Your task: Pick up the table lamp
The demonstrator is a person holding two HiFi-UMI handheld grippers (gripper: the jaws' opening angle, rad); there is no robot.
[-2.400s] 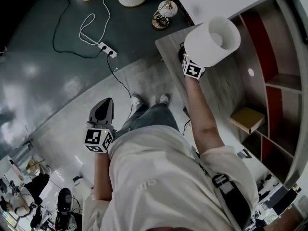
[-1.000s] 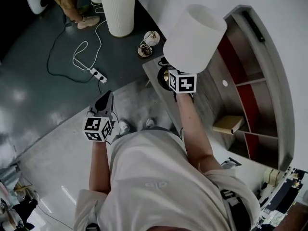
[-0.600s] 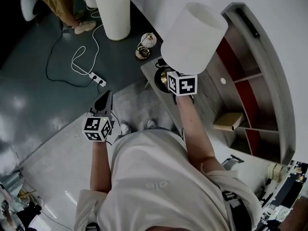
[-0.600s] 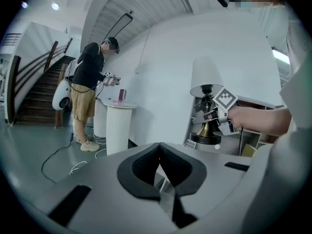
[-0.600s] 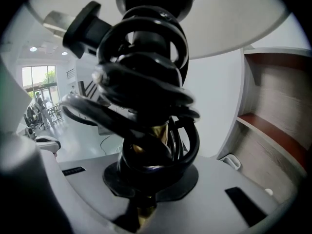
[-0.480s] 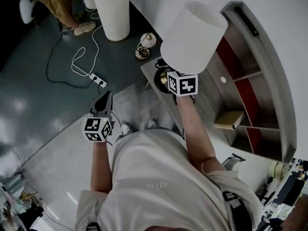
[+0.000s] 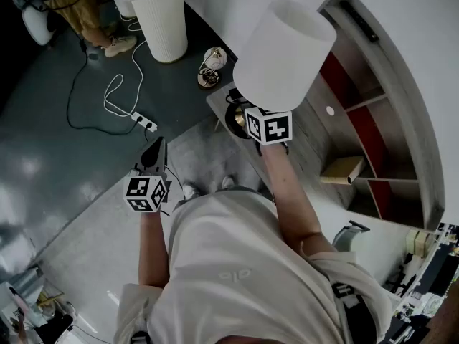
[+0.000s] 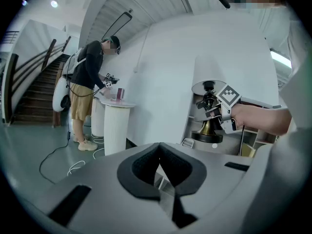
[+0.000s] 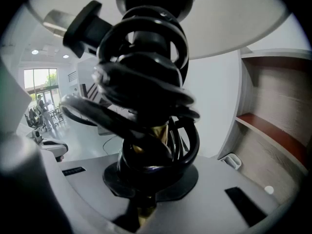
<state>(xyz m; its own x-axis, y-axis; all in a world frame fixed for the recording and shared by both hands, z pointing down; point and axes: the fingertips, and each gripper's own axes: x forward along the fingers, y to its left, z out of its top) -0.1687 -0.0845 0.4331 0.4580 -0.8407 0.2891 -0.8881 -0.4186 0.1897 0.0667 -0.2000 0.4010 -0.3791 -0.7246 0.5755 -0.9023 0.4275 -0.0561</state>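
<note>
The table lamp has a white shade [image 7: 283, 52], a brass stem wound with black cable [image 9: 146, 106] and a round black base [image 7: 235, 118]. My right gripper [image 7: 259, 115] is shut on the stem below the shade, and the cable coil fills the right gripper view. From the left gripper view the lamp [image 8: 207, 116] stands upright in that gripper [image 8: 215, 112], with its base just over the end of the wooden table top [image 7: 315, 138]. My left gripper [image 7: 157, 147] hangs over the floor at the left, shut with nothing between its pads [image 8: 146, 167].
A white ribbed pedestal [image 7: 161, 20] stands at the back with another person [image 8: 90, 82] beside it. A brass globe ornament [image 7: 210, 61] and a power strip with white cable [image 7: 141, 122] lie on the floor. Red-backed shelves [image 7: 369, 120] and a tan book [image 7: 343, 169] are at the right.
The right gripper has carried the lamp a little up and to the left over the table's end. The left gripper has stayed where it was.
</note>
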